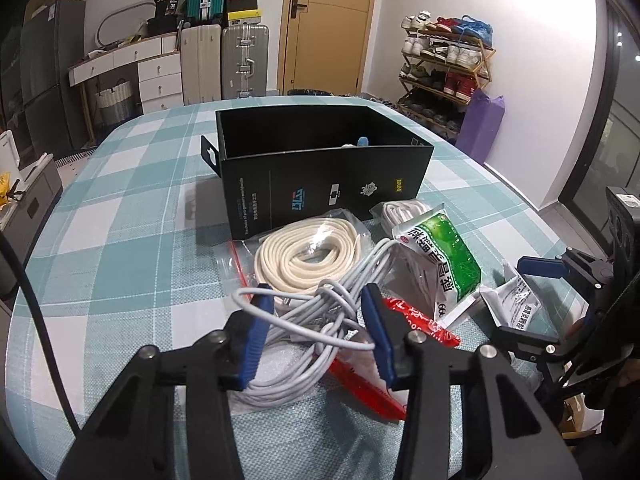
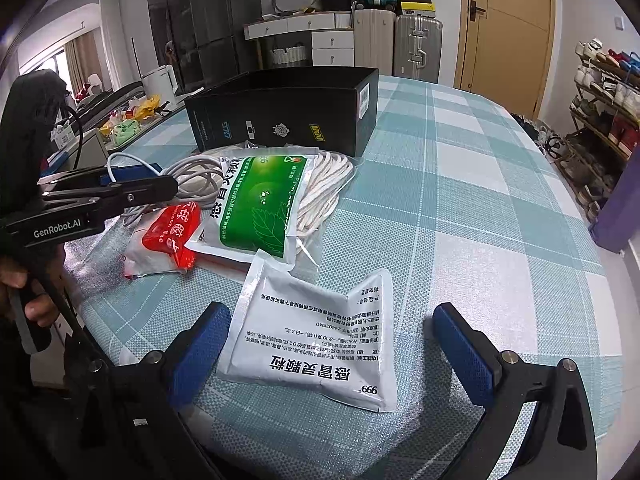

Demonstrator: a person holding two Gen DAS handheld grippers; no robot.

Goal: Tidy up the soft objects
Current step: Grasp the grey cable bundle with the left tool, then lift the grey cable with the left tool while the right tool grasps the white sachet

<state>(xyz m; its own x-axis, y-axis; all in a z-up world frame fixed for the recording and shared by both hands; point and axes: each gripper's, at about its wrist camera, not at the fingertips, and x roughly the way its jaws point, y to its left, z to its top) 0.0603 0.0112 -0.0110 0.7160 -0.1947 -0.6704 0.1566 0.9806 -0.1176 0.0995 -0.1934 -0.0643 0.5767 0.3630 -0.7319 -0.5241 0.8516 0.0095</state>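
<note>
Left gripper [image 1: 318, 332] closing blue pads around a tangled grey cable [image 1: 320, 312], loops lying between the pads, firm contact impossible to tell. Right gripper [image 2: 326, 354] hovering with jaws wide apart beside a white sachet [image 2: 316, 340]. Sitting on the checked tablecloth [image 2: 480, 220] near an open black box [image 1: 320, 168], cream rope [image 1: 304, 252], green packet [image 1: 448, 252].

Left gripper [image 1: 318, 324] tilts downward, fingers [image 1: 256, 336] narrowed around a cable bundle [image 1: 320, 312]; right gripper [image 2: 332, 356] at its 3 o'clock, fingers [image 2: 464, 348] spread wide, bare hand [image 2: 28, 300] on the left handle.
</note>
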